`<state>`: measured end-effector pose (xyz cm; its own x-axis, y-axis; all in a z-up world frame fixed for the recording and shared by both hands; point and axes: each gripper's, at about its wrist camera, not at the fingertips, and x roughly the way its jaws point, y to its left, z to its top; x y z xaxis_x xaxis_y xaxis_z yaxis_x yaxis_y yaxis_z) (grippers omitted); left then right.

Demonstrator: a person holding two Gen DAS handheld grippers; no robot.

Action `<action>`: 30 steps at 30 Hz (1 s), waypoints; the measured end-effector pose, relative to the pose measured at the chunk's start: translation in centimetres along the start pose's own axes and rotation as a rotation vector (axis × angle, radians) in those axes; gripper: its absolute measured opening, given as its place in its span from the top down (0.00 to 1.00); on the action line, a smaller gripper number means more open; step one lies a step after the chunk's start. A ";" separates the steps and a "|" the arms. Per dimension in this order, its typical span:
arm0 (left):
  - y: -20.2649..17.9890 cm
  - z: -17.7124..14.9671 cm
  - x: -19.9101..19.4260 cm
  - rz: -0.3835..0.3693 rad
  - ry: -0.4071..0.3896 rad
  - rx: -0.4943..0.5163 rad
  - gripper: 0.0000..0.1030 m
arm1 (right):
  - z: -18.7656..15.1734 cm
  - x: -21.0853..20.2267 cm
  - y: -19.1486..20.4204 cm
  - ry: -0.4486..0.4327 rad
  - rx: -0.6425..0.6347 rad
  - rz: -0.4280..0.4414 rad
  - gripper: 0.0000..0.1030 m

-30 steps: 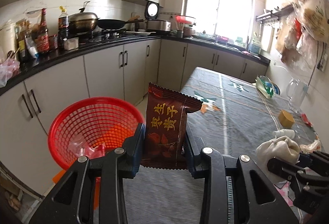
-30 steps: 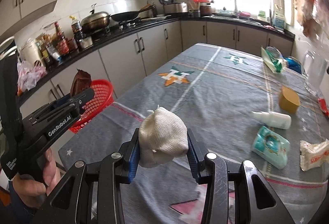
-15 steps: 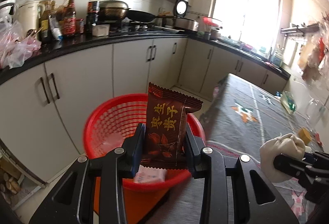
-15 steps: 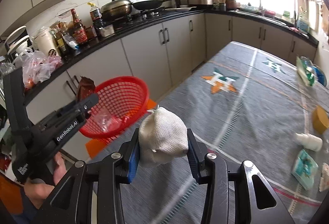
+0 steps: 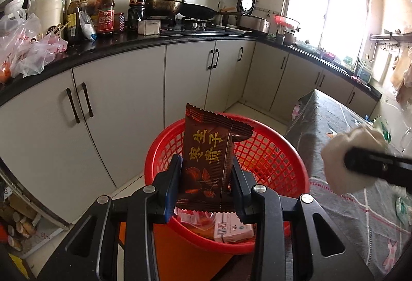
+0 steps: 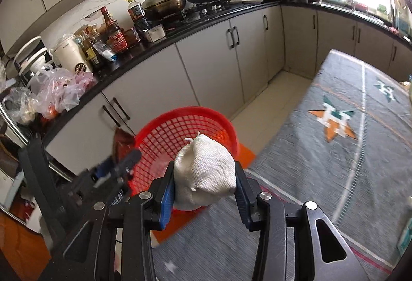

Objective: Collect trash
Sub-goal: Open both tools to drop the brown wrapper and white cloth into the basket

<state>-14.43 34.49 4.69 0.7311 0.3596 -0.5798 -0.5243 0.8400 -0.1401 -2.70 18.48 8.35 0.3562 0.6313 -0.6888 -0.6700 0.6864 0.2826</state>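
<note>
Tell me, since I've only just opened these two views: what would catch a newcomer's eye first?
The red basket by the grey cabinets, with some packets already in it. Right over it, the left tool grips an upright brown snack wrapper with gold characters. In the right wrist view the right tool clamps a white knotted cloth bundle at the edge of the grey-clothed table, beside the basket.

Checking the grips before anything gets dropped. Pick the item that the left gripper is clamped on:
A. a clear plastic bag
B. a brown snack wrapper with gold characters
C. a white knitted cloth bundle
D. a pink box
B: in the left wrist view the left gripper has its jaws pressed on the brown snack wrapper, upright over the red basket; the white cloth bundle sits in the right gripper.
</note>
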 end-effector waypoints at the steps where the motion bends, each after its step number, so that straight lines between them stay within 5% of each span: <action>1: 0.0 0.0 0.0 0.000 0.001 0.000 0.67 | 0.4 0.5 0.1 0.008 0.007 0.011 0.56; 30: -0.4 -0.3 3.2 0.015 0.051 0.034 0.67 | 2.1 7.4 -1.0 0.105 0.100 0.031 0.53</action>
<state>-12.00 35.15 2.70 0.6997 0.3514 -0.6221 -0.5190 0.8483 -0.1046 1.91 23.23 4.38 0.2625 0.6152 -0.7434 -0.6095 0.7030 0.3665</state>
